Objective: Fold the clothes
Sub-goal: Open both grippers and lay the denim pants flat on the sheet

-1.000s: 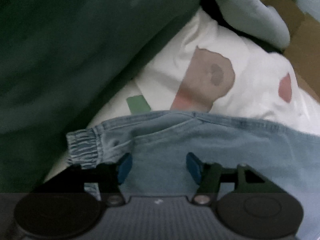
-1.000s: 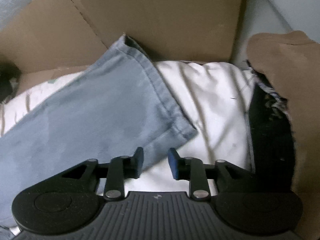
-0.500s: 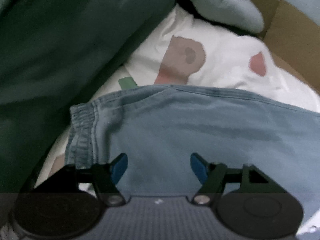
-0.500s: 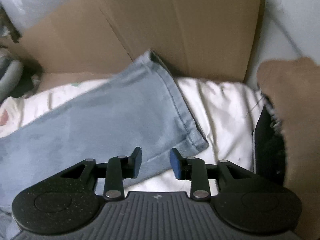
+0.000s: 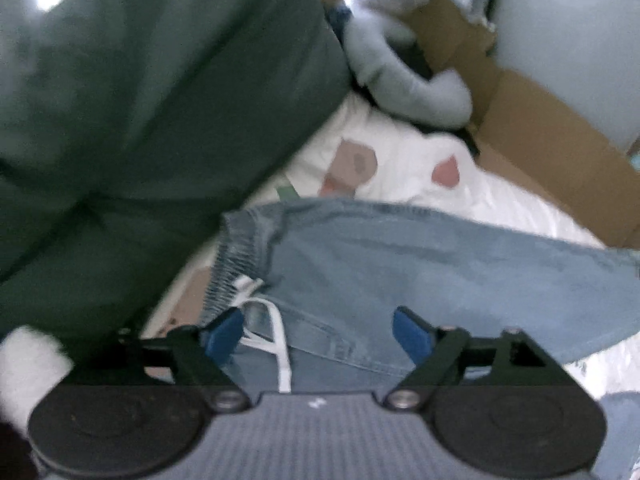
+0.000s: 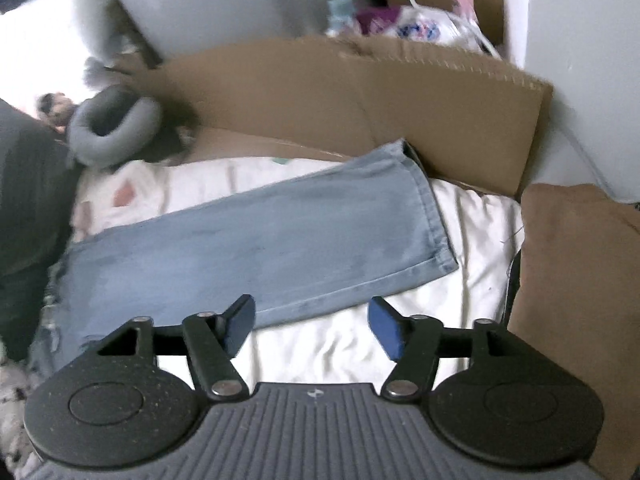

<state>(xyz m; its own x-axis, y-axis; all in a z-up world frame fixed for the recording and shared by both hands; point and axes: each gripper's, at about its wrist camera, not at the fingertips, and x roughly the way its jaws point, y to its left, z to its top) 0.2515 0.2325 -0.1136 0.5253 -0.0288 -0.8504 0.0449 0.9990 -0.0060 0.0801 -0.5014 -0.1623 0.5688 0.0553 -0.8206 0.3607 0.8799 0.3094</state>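
- A dark green cushion [image 5: 152, 112] crowds the left edge of the white bedsheet [image 6: 476, 220], right up against the jeans' waistband.
- The light blue jeans [image 6: 248, 244] lie flat across the middle of the sheet, elastic waistband at the left edge, leg hem toward the right; a white drawstring [image 5: 276, 336] trails from the waist.
- The left gripper [image 5: 318, 334] hangs above the waist end, jaws opening wide, blue pads clear of the denim, nothing between them.
- A grey neck pillow [image 5: 408, 84] sits at the far left corner of the sheet, beside the cardboard.
- A brown cardboard panel [image 6: 360, 96] stands along the far edge (the leg hem's far corner touches it).
- The right gripper [image 6: 312, 326] hovers over bare sheet just beside the near edge of the leg, jaws opening wide and empty.
- Open sheet lies right of the hem, until a tan cushion [image 6: 580, 272] closes off the right edge.
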